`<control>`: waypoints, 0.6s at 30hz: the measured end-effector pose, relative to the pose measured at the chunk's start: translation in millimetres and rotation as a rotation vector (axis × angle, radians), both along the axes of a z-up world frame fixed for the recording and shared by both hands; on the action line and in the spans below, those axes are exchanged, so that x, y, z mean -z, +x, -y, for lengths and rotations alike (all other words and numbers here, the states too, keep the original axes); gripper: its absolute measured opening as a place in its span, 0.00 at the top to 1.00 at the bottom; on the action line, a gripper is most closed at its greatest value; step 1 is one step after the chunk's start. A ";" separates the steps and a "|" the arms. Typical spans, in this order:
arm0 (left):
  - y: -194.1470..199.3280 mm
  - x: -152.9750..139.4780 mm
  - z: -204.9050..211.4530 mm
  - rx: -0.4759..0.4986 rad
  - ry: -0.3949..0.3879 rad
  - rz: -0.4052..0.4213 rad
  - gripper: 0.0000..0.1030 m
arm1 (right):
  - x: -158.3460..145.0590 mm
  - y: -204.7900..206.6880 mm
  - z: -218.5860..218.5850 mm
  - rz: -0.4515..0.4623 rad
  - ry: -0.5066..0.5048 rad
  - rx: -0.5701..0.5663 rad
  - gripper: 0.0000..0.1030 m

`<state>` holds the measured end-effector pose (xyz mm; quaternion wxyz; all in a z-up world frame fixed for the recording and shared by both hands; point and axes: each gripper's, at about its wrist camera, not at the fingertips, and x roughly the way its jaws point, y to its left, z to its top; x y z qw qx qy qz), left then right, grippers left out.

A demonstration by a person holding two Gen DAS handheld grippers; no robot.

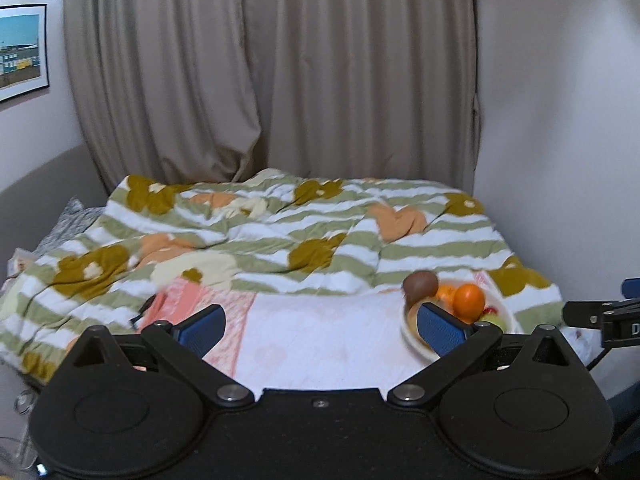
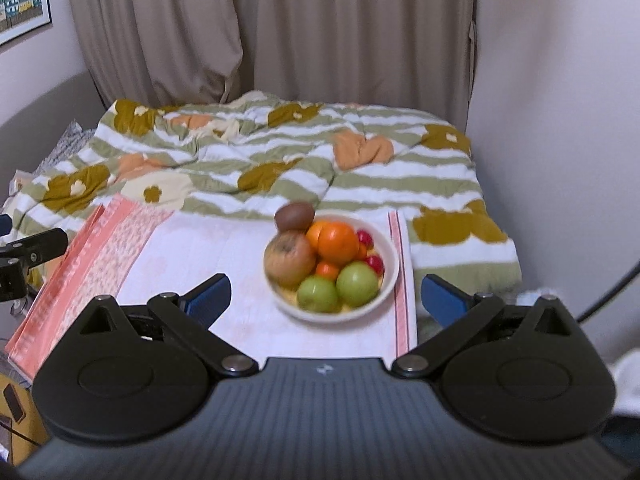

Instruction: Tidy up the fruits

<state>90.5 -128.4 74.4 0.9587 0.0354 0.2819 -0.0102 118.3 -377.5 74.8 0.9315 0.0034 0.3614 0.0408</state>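
Bed towel (image 2: pixel 224 248) bears white bowl (image 2: pixel 390 276) heaped with fruit; both tools spread apart, empty.

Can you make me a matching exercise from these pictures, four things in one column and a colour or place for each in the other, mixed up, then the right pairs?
Things:
1. two apples
2. orange
3. bowl
4. kiwi

Descriptions:
A. brown, at the far rim of the bowl
B. white, resting on the pale towel
C. green, at the near side of the bowl
D. orange, near the middle of the pile

Pairs: 1-C, 2-D, 3-B, 4-A
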 end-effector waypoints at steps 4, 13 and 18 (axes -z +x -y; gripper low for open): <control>-20.0 7.4 -13.1 -0.019 0.022 -0.026 0.00 | 9.1 -19.9 -9.8 -0.036 -0.001 0.008 0.00; -38.0 23.2 -37.0 0.021 -0.015 -0.063 0.00 | 28.1 -43.3 -28.5 -0.082 -0.016 0.066 0.00; -39.8 25.8 -43.0 0.026 -0.024 -0.064 0.00 | 28.5 -46.1 -37.1 -0.081 -0.029 0.080 0.00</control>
